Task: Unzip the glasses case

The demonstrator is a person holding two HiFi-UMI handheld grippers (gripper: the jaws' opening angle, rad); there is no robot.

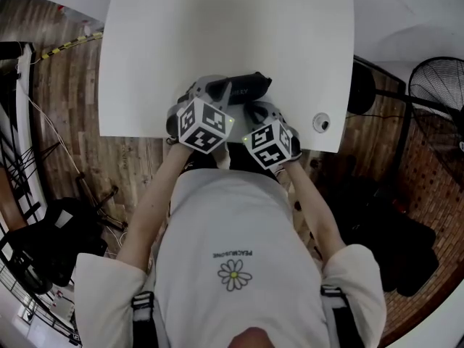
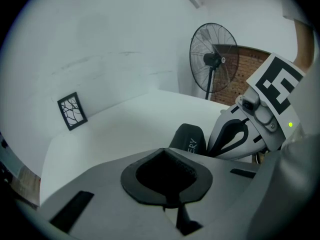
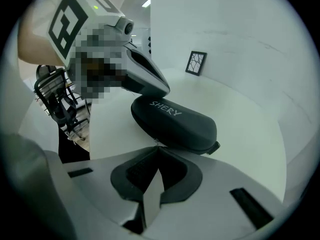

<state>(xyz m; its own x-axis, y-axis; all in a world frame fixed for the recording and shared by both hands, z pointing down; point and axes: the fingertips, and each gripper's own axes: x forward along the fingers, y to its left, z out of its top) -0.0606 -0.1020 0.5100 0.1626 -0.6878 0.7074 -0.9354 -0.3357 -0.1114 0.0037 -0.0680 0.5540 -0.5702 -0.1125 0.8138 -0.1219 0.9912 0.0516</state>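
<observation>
The black glasses case (image 3: 175,119) lies near the near edge of the white desk (image 1: 217,35); the left tongs (image 2: 162,150), clenched on nothing, rest on its left end, I think to stop it sliding; the right tongs (image 3: 157,148) seem to pinch the little zip pull (image 3: 156,143), ready to tug.

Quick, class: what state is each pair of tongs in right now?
Left tongs: closed, empty.
Right tongs: closed, apparently pinching the zipper pull of the glasses case.
</observation>
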